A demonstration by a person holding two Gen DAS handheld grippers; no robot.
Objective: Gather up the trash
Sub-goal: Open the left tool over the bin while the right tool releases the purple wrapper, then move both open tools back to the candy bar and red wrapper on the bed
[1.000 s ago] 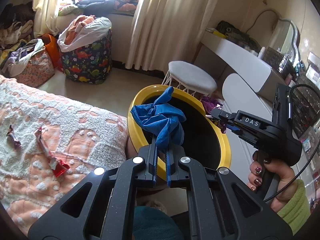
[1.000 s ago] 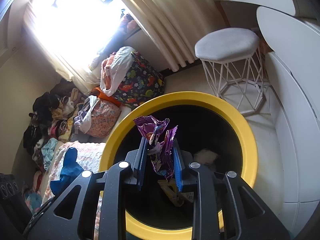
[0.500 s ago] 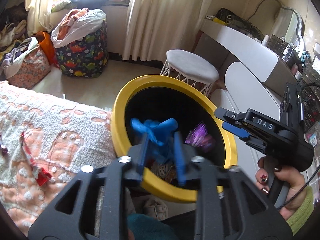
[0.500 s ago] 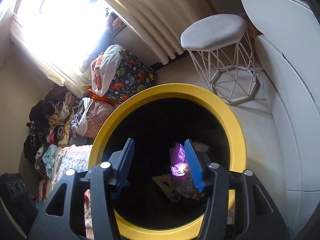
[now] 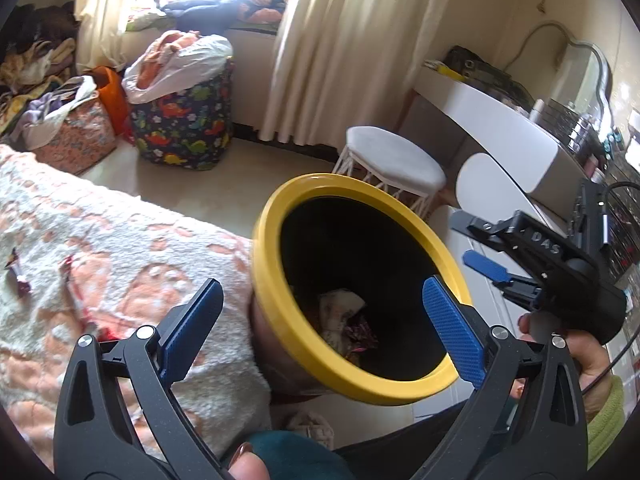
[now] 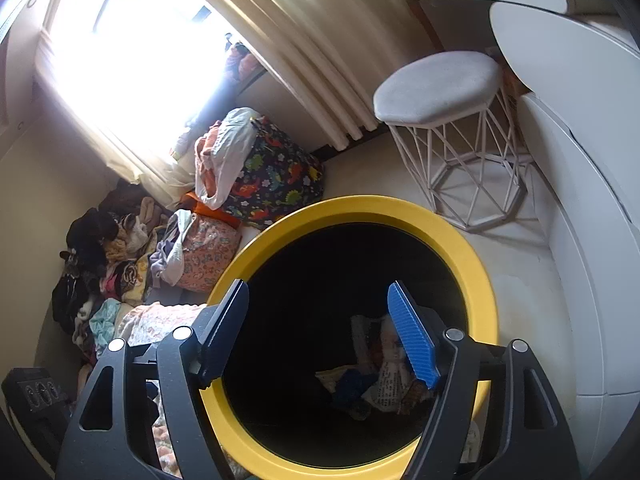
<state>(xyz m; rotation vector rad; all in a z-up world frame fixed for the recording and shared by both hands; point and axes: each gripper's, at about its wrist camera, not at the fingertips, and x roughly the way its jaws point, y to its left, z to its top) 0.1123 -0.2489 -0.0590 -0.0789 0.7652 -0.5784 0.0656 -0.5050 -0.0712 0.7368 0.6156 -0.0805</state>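
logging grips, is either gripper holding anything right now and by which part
Nothing is held. The left gripper and right gripper are both opening with empty jaws over the yellow bin.

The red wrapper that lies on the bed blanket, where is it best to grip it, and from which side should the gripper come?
Grip the red wrapper across its narrow middle, coming from above with the pads either side of its long axis. It lies flat and stretched out on the fluffy blanket, so a side approach would likely snag pile. The left gripper, nearest it, is opening and empty.
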